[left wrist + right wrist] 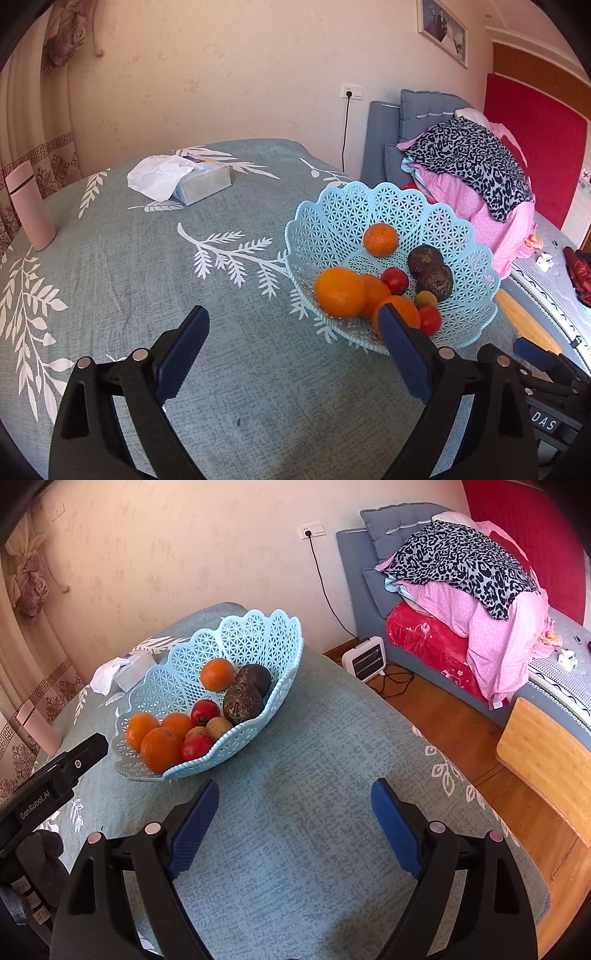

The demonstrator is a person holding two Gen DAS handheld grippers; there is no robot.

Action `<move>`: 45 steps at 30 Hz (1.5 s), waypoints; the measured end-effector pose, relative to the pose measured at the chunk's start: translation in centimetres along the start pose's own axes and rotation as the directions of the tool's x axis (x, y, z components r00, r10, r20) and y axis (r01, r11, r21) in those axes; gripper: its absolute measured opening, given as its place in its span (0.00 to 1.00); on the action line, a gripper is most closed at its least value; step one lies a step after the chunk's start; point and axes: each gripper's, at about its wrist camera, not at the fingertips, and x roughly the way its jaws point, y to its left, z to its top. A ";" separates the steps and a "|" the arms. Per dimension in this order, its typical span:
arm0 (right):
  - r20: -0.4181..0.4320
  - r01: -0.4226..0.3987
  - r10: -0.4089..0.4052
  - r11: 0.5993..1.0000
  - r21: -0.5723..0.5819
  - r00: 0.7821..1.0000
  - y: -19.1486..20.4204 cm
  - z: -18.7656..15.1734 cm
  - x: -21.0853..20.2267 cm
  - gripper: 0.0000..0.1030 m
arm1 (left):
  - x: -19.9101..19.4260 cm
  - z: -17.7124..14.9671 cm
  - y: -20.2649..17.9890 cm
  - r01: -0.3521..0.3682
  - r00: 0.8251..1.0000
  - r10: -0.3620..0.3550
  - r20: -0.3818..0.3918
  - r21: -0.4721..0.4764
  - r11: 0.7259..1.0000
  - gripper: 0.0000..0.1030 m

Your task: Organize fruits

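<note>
The fruit-filled blue basket (391, 266) on the desk (229, 280) sits right of centre in the left wrist view, at the empty, wide-open left claw (291, 325), nearer than the equally open right claw (293, 801).

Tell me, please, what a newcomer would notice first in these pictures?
Probably the pale blue lattice basket on the leaf-print tablecloth, heaped with oranges, red tomatoes and two dark round fruits. Next, the open left claw and open right claw, both empty.
</note>
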 end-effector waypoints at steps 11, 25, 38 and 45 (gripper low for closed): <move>-0.001 0.025 -0.025 0.997 -0.071 1.000 2.3 0.0 -0.2 0.83 | -0.3 -0.4 0.6 -0.077 0.996 0.076 0.045 0.022 0.997 0.89; 0.015 0.029 -0.027 0.990 -0.140 1.000 4.5 0.2 -0.7 0.85 | -0.4 -0.3 1.2 -0.080 0.996 0.080 0.046 0.002 0.997 0.90; 0.018 0.031 -0.029 0.989 -0.147 0.999 4.7 0.5 -0.7 0.85 | -0.5 -0.5 0.8 -0.093 0.994 0.092 0.056 0.023 0.995 0.95; 0.014 0.033 -0.032 0.988 -0.152 0.999 4.8 0.5 -0.5 0.85 | -0.3 -0.5 1.0 -0.079 0.996 0.079 0.041 0.010 0.997 0.95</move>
